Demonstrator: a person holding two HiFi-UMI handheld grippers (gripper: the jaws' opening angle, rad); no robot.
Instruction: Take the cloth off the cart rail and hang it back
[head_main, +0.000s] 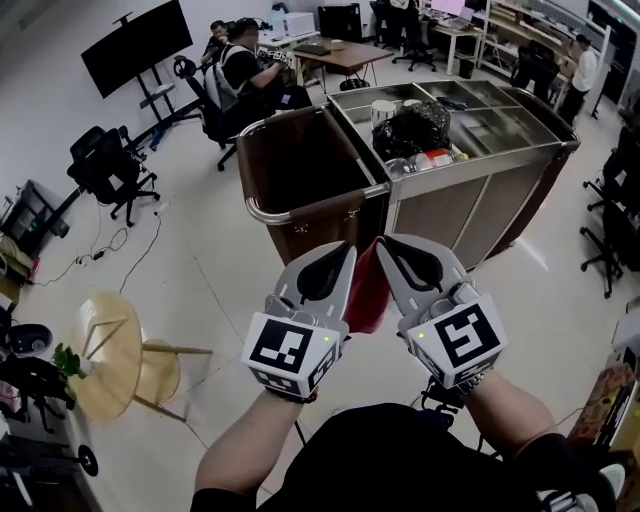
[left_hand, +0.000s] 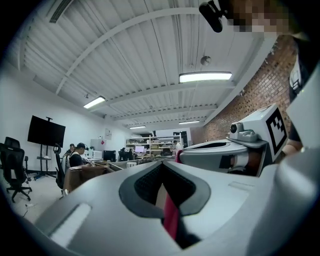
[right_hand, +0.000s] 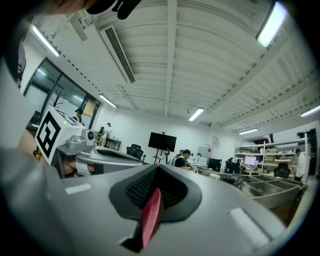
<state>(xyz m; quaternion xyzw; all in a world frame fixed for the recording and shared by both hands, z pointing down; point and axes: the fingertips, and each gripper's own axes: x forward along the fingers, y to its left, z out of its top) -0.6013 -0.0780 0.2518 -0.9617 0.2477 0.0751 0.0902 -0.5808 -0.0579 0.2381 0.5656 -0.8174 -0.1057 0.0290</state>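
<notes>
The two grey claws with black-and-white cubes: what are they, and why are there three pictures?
There is no robot here. A person holds a hand tool in each hand, the left gripper and the right gripper; the patterned cubes are part of them. The head view comes from a camera on the person's head, looking down. The other two come from a camera riding on each gripper, looking along its jaws. Both grippers are shut on a red cloth, each pinching part of it. They hold it in the air in front of a steel cart, not touching the cart rail.
</notes>
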